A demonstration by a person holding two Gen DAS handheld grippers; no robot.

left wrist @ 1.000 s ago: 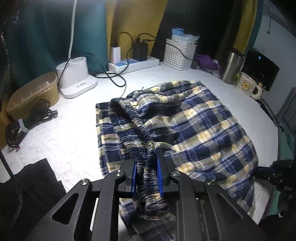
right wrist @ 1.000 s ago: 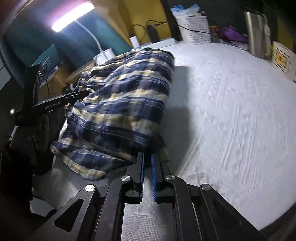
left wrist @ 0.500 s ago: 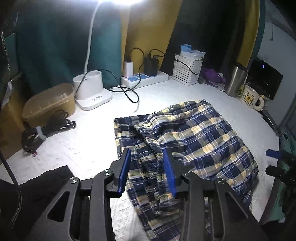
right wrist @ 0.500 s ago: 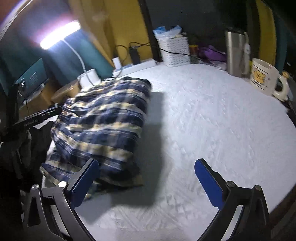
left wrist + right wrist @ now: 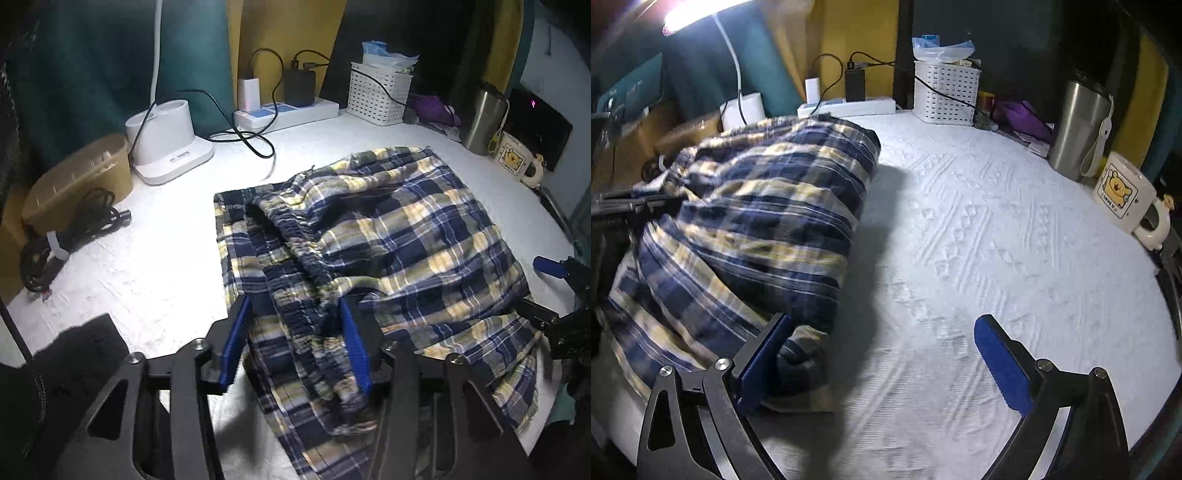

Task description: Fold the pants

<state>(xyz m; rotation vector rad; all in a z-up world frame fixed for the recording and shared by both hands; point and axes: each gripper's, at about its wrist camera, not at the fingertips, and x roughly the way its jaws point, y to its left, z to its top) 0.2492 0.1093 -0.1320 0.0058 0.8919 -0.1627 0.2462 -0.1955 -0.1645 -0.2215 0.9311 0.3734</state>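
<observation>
Navy-and-yellow plaid pants (image 5: 388,236) are lying folded and bunched on the white bench (image 5: 997,258). I'm hovering my left gripper (image 5: 295,343), fingers spread, straddling the elastic waistband; my right gripper (image 5: 882,354), fingers also spread, is flanking the fabric's near corner.

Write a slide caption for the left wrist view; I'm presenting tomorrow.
Open left gripper straddles plaid pants' elastic waistband on white table.
</observation>
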